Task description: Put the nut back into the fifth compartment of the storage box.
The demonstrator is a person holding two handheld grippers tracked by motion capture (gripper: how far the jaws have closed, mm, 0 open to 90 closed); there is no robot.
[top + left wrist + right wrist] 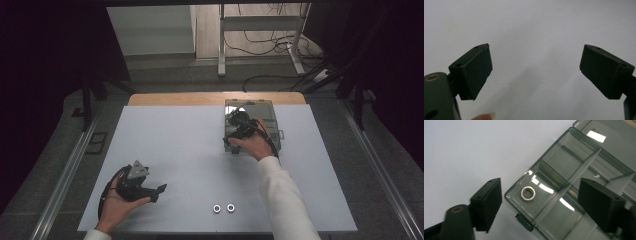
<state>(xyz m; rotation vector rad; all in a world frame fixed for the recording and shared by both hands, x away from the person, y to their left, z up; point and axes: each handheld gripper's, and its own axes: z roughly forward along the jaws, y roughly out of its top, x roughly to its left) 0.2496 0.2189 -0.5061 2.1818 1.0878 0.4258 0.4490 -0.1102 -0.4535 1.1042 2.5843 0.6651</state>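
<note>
no text, label, brand, number or sign can be read anywhere; the one faint dark mark on the lid of the clear compartment box [584, 182], at its far end, is too blurred to make out.

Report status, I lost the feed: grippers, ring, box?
Right gripper open above clear box. Ring lies in corner compartment. Left gripper open, empty. Nothing blocking.

White table [190, 145] bearing a clear compartment box [267, 112] at the far edge and two metal rings [223, 208] nearer than the box
</note>
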